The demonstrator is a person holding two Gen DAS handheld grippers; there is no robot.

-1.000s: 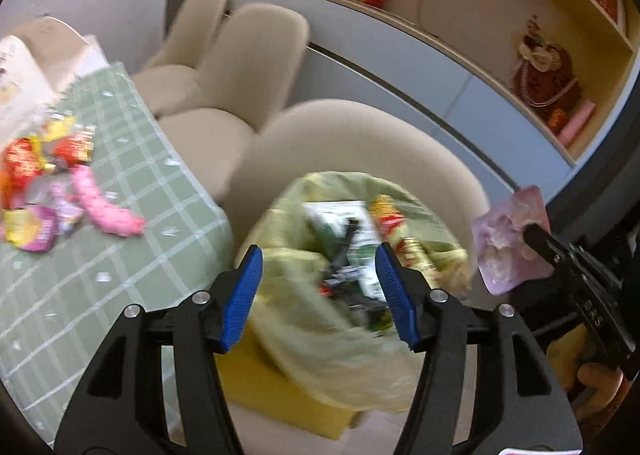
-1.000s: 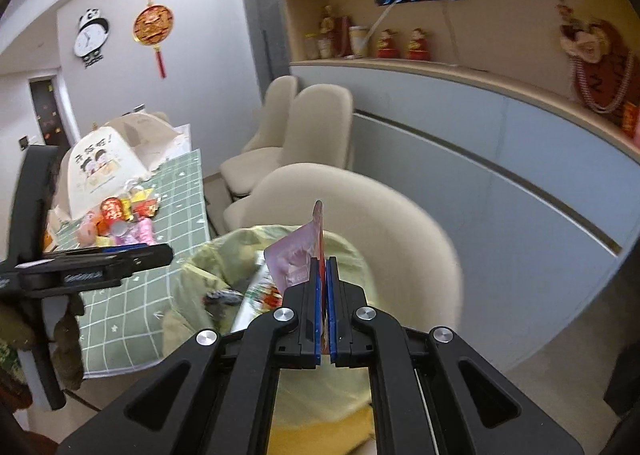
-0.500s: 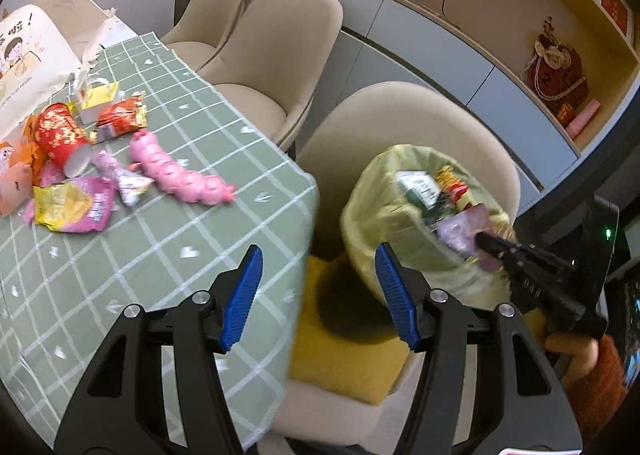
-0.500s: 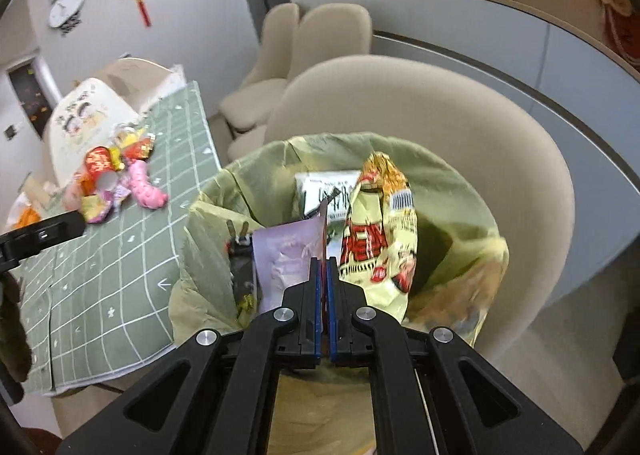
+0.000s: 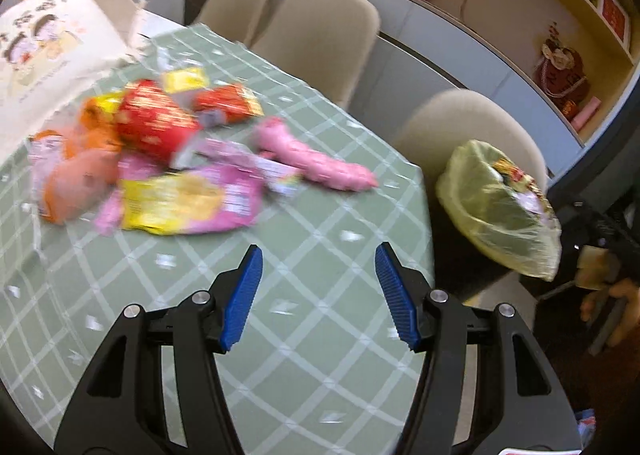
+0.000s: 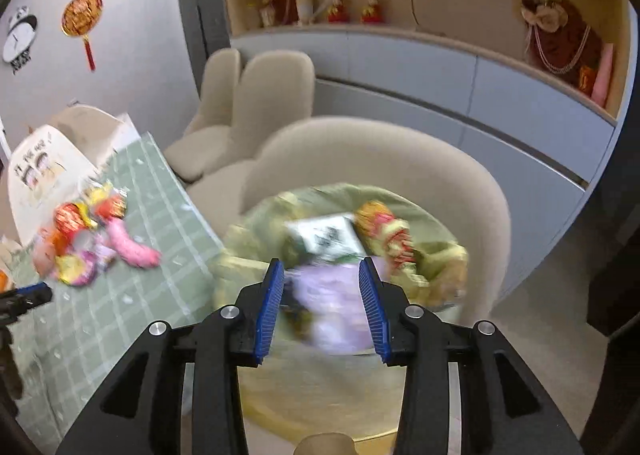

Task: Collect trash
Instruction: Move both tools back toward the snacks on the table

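Note:
A pile of snack wrappers (image 5: pixel 160 159) lies on the green checked tablecloth (image 5: pixel 312 335), with a pink wrapper (image 5: pixel 316 161) at its right edge. My left gripper (image 5: pixel 318 297) is open and empty above the cloth, short of the pile. A bin lined with a yellow-green bag (image 6: pixel 440 255) sits on a beige chair (image 6: pixel 400 151) and holds wrappers. My right gripper (image 6: pixel 322 311) is open just above the bin; a lilac wrapper (image 6: pixel 332 303) lies in the bin between its fingers. The bag also shows in the left wrist view (image 5: pixel 496 215).
Two more beige chairs (image 5: pixel 320 31) stand along the table's far side. A white printed bag (image 5: pixel 44 51) rests at the table's far left. Grey cabinets and a shelf with figurines (image 6: pixel 352 11) line the wall behind.
My right gripper has opened and let go of the lilac wrapper, which now lies in the bin. My left gripper has swung left from the bin to over the table.

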